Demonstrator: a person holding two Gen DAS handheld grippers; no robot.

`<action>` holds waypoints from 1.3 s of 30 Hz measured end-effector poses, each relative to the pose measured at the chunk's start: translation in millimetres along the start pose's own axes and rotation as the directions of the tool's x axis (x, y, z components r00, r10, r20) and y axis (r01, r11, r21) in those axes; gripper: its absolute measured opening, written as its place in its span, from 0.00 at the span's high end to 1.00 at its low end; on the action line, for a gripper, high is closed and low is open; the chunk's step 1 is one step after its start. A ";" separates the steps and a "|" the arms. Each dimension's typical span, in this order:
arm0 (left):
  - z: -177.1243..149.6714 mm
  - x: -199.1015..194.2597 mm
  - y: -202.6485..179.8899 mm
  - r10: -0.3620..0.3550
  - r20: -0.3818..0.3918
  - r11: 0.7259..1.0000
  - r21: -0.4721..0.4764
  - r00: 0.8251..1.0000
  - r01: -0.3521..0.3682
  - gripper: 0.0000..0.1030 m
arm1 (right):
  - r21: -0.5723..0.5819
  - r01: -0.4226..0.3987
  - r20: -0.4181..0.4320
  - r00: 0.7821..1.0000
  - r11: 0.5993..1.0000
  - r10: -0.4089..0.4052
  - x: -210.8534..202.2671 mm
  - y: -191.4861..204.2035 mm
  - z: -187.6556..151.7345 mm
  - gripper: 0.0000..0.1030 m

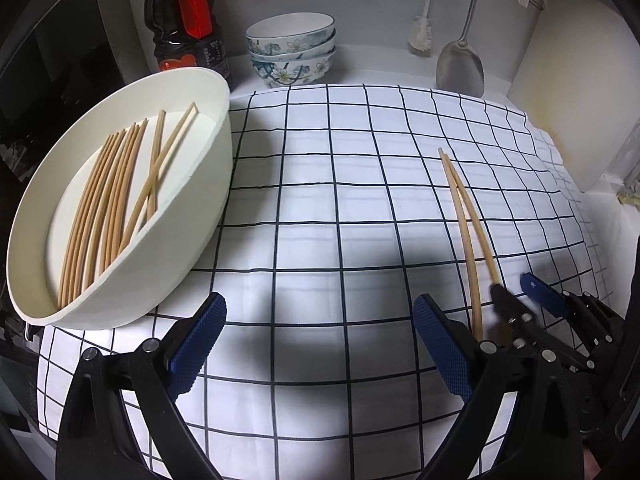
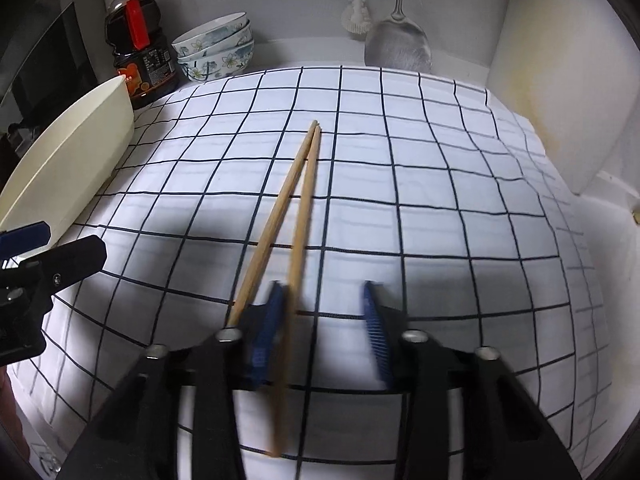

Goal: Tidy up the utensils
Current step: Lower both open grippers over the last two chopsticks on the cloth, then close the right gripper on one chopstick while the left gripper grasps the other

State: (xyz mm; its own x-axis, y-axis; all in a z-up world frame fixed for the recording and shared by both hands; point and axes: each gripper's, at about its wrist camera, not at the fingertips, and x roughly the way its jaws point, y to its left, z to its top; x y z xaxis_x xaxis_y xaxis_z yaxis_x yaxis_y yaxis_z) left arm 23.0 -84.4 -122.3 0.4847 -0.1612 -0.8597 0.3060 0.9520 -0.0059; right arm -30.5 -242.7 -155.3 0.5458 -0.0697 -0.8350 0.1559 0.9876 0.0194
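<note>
Two wooden chopsticks (image 2: pixel 298 200) lie on the checked cloth (image 2: pixel 440 200), tips together at the far end. My right gripper (image 2: pixel 323 288) straddles one of them: it runs along the left pad, with a clear gap to the right pad. The other chopstick passes outside the left finger. In the left wrist view the same pair of chopsticks (image 1: pixel 464 208) and the right gripper (image 1: pixel 516 292) sit at the right. My left gripper (image 1: pixel 320 302) hangs wide open over bare cloth, holding nothing. A cream oval tub (image 1: pixel 208 184) at the left holds several chopsticks (image 1: pixel 108 200).
Behind the cloth stand a dark sauce bottle (image 1: pixel 188 28) and stacked floral bowls (image 1: pixel 292 50). A metal spatula (image 1: pixel 460 64) and a white brush (image 1: pixel 422 36) hang on the back wall. A white board (image 1: pixel 572 92) leans at the right.
</note>
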 end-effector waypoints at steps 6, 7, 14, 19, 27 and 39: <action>0.5 9.9 -17.5 -0.006 0.008 1.000 0.030 1.000 0.005 0.10 | -0.005 -0.002 0.016 1.000 1.000 0.002 -2.0 -10.4 -3.2 0.94; 0.9 12.0 -22.0 -0.010 0.009 0.999 0.037 1.000 0.010 0.10 | 0.002 0.002 0.019 1.000 1.000 -0.002 -2.4 -13.5 -4.1 0.94; 3.1 29.2 -50.6 -0.042 0.000 0.997 0.070 0.999 0.042 0.10 | 0.056 0.021 0.024 0.999 0.998 -0.022 -6.0 -43.9 -9.2 0.94; 4.5 41.4 -68.3 -0.049 -0.014 0.995 0.088 0.999 0.050 0.10 | 0.082 0.036 0.026 0.999 0.996 -0.038 -8.9 -63.1 -12.9 0.94; 7.0 54.6 -89.7 -0.033 -0.002 0.992 0.125 0.999 0.033 0.11 | 0.110 0.045 0.037 0.998 0.993 -0.050 -12.4 -82.1 -17.9 0.94; 14.1 55.6 -100.7 -0.082 0.034 0.986 0.146 0.996 0.076 0.36 | 0.073 0.057 0.036 0.998 0.996 -0.059 -4.8 -85.9 -5.7 0.84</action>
State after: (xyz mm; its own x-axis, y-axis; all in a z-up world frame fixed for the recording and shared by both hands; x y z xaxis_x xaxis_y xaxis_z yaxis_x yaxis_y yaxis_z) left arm 30.7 -192.9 -162.2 0.4855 -0.2477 -0.8384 0.4588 0.8885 0.0033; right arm -51.2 -326.4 -156.0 0.5651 -0.1332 -0.8142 0.2459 0.9692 0.0121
